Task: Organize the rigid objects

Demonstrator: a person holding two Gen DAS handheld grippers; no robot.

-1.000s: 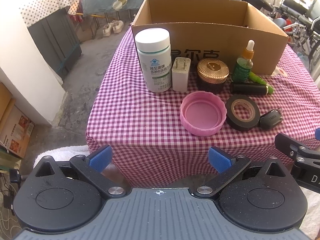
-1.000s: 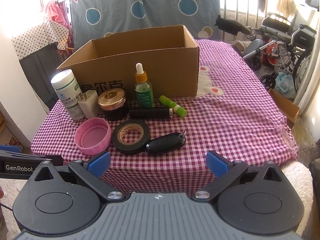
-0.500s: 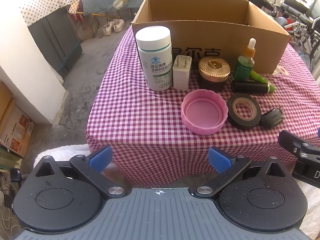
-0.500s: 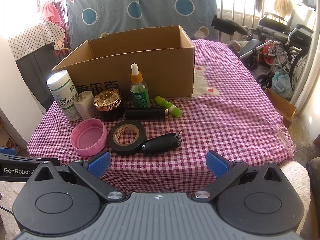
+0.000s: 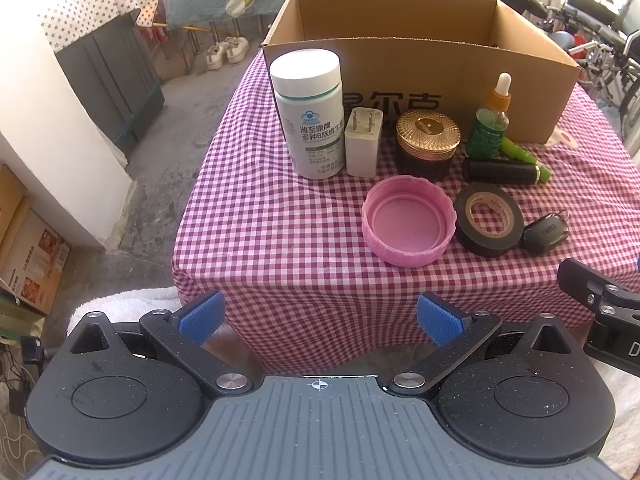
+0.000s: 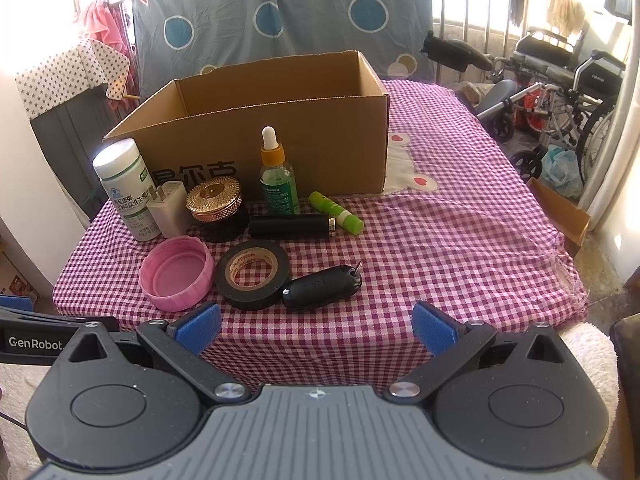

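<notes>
While both grippers hang short of the table's near edge, neither touches anything. The left gripper [image 5: 319,316] has its blue pads spread wide apart with nothing between them; the right gripper [image 6: 316,328] is likewise spread and empty.

On the checked cloth [image 6: 460,248] stands a cardboard box [image 6: 280,136], open at the top; its floor is hidden by the near wall, so its contents cannot be told. All loose items lie outside the box, in front of its printed wall, in two rows.

Back row, left to right:
- white bottle [image 5: 310,112], upright, capped
- charger [image 5: 362,142], upright with prongs up, just beside the bottle, perhaps touching it
- gold-lidded jar [image 5: 428,138]
- dropper bottle [image 5: 490,120], upright, green, with an orange collar
- black tube [image 6: 290,227], lying on its side before the dropper bottle
- green stick [image 6: 336,208], lying aslant, its far end near the box, its near end by the tube's metal tip

Front row, left to right:
- pink lid [image 5: 408,220], hollow side up, just in front of the jar
- tape roll [image 5: 490,220], black, lying flat, just beside the lid
- key fob [image 6: 322,288], black, against the tape's right side, its ring pointing away to the right

In the left wrist view the fob sits nearest the right gripper's arm at the frame edge. In the right wrist view it lies roughly between the two pads, beyond them. A wheelchair [image 6: 560,76] stands past the table's right side.
</notes>
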